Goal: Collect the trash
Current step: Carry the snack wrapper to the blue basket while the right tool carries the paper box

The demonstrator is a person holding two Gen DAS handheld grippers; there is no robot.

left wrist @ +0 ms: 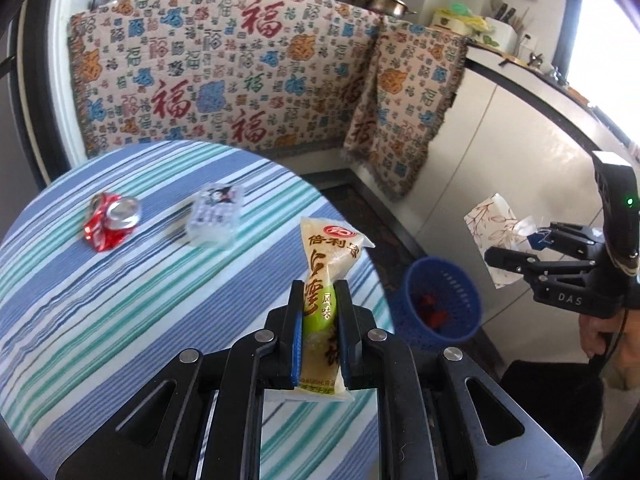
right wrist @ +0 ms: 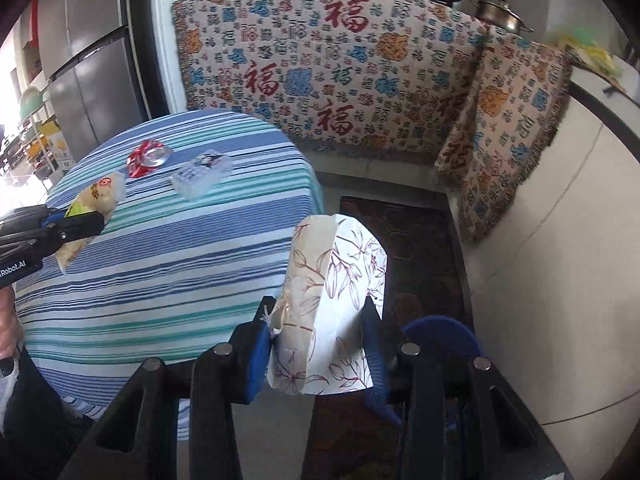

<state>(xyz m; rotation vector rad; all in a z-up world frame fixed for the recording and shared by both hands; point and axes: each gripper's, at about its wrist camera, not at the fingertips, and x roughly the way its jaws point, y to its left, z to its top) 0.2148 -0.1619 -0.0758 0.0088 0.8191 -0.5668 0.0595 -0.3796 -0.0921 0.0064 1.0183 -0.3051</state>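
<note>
Left wrist view showed the left hand-held gripper [left wrist: 319, 312] clamped on a snack packet [left wrist: 328, 276] above the striped tabletop [left wrist: 120, 320]. The right hand-held gripper [right wrist: 316, 344] gripped a floral tissue pack [right wrist: 332, 300] over the blue bin [left wrist: 440, 304]. A crushed can [left wrist: 112, 220] lay on the tabletop.

One can [left wrist: 113, 222], three wrappers [left wrist: 329, 276], one bin [left wrist: 440, 304]

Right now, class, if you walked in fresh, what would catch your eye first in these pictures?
The left gripper grips a green-and-white snack packet above the striped table, while the right gripper holds a floral paper wrapper near the blue bin. A crushed red can and a clear plastic pack lie on the table.
</note>
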